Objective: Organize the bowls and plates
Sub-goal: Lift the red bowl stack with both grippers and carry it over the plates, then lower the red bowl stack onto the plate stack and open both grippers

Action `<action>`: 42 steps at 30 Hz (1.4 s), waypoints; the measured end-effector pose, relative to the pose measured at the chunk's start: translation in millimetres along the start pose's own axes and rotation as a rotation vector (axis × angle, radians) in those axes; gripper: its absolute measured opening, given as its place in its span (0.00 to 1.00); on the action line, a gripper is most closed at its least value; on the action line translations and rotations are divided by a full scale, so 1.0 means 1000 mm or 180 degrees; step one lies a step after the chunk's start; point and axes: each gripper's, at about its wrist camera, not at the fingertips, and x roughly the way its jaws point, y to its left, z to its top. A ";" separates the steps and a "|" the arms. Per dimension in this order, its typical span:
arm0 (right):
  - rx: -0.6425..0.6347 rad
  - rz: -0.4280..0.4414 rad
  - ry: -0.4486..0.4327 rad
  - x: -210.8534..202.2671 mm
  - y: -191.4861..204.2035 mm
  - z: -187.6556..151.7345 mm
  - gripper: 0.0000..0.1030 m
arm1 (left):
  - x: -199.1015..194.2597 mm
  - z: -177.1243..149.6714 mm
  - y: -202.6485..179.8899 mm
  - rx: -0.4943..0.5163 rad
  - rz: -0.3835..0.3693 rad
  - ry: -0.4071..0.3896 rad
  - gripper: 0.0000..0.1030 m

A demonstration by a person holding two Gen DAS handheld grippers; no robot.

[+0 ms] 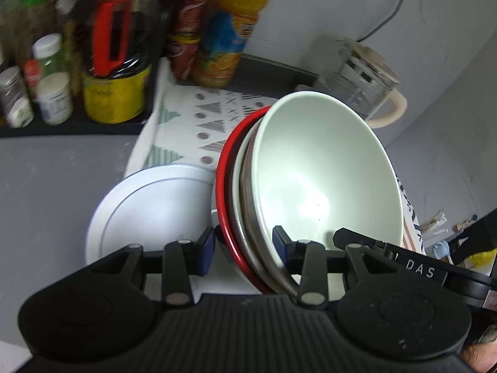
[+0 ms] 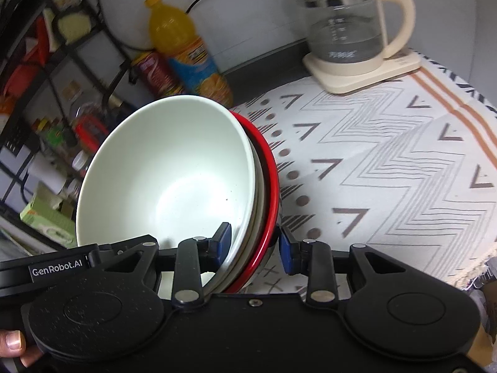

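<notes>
A nested stack of bowls hangs tilted above the patterned cloth [image 2: 388,155], carried between both grippers. The top bowl [image 1: 326,171] [image 2: 170,171] is pale green-white and empty. Under it are a steel-looking bowl and an outer red-rimmed bowl [image 1: 222,186] [image 2: 271,168]. My left gripper [image 1: 243,245] is shut on the stack's rims at one side, blue pads inside and outside. My right gripper [image 2: 254,248] is shut on the rims at the opposite side. A white plate [image 1: 149,211] lies flat on the surface below the stack in the left wrist view.
A glass kettle [image 2: 344,21] on a cream base stands at the back of the cloth. An orange juice bottle [image 2: 186,52], red cans, a yellow tin [image 1: 115,96] and spice jars [image 1: 49,93] crowd the back left. A black wire rack [image 2: 46,77] stands at the left.
</notes>
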 end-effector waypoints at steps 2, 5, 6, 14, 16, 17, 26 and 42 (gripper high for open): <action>-0.0044 0.0018 0.0038 0.003 0.006 -0.002 0.31 | -0.002 -0.004 0.007 -0.0060 0.0026 0.0010 0.37; -0.0095 0.0051 0.0102 0.008 0.014 -0.005 0.31 | -0.005 -0.010 0.017 -0.0123 0.0076 0.0008 0.37; -0.0116 0.0058 0.0130 0.010 0.016 -0.006 0.31 | -0.006 -0.011 0.020 -0.0146 0.0091 0.0011 0.37; -0.0210 0.0079 0.0337 0.025 0.030 -0.018 0.31 | -0.007 -0.020 0.044 -0.0321 0.0161 0.0091 0.37; -0.0219 0.0066 0.0377 0.028 0.033 -0.020 0.31 | -0.005 -0.021 0.049 -0.0354 0.0163 0.0116 0.37; -0.0218 0.0062 0.0395 0.029 0.034 -0.021 0.31 | -0.005 -0.022 0.050 -0.0366 0.0167 0.0126 0.37; -0.0304 0.0024 0.0502 0.038 0.044 -0.025 0.31 | 0.000 -0.022 0.062 -0.0433 0.0192 0.0190 0.37; -0.0347 0.0041 0.0679 0.047 0.054 -0.025 0.38 | 0.000 -0.022 0.072 -0.0561 0.0264 0.0252 0.37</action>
